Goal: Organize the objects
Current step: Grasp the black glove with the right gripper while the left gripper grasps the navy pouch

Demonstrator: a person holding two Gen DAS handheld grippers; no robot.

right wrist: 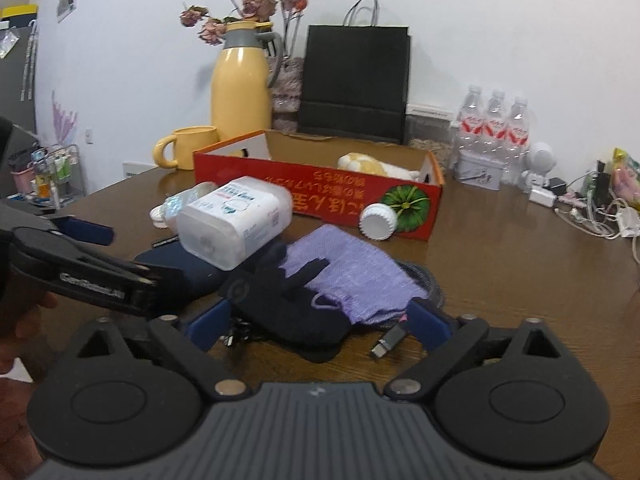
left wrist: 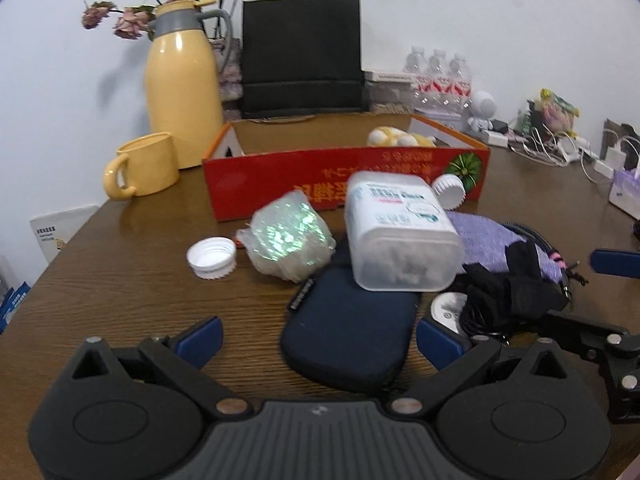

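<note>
Straddling a black glove with open right jaws, left jaws open over navy pouch, half-hidden beneath white container

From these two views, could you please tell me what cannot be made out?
- Red box: contents beyond a yellow plush, hidden by its front wall, left view.
- Dark pouch: far end, under the white container.
- Black bag: contents, both views.
</note>
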